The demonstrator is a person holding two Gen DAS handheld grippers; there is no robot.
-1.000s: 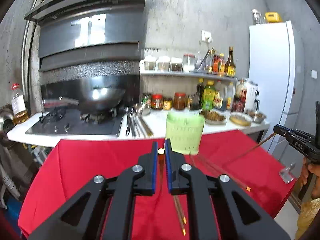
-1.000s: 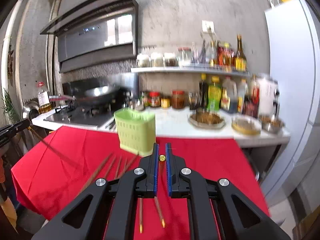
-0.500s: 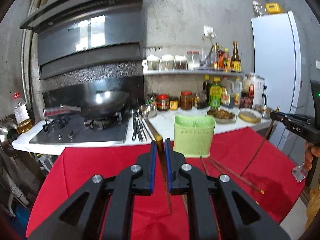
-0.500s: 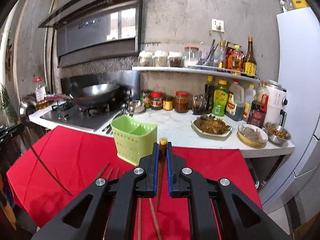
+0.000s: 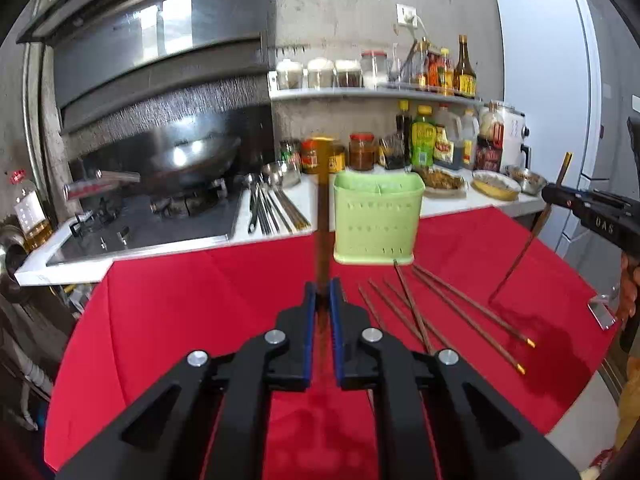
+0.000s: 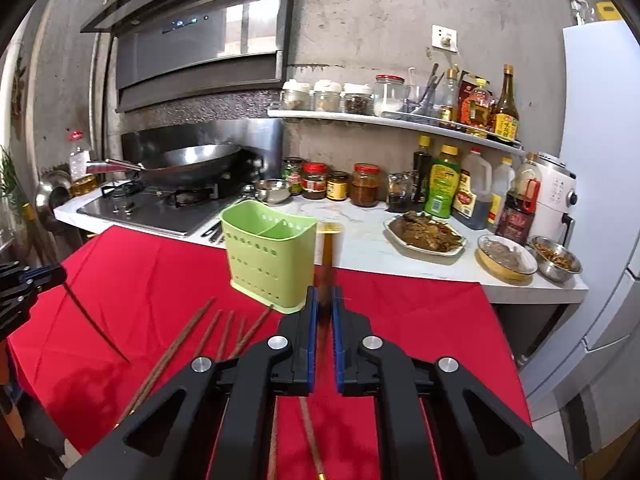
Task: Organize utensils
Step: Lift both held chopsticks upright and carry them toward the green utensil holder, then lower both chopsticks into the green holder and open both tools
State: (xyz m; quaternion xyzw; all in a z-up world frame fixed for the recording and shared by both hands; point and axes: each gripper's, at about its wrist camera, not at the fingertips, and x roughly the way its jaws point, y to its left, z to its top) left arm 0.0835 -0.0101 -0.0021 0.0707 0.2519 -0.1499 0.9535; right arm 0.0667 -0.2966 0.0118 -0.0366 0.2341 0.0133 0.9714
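Note:
A light green perforated utensil holder stands on the red cloth near the counter edge. My left gripper is shut on a brown chopstick that points up, left of the holder. My right gripper is shut on another brown chopstick, upright just right of the holder. Several more chopsticks lie loose on the cloth in front of the holder. Each gripper shows in the other's view, the right one and the left one.
The red cloth covers the table. Behind it a white counter holds a gas hob with a wok, metal utensils, jars, bottles and food dishes. A white fridge stands at the right.
Both grippers have tilted their chopsticks from pointing at the camera to standing upright. Both have drawn closer to the green holder.

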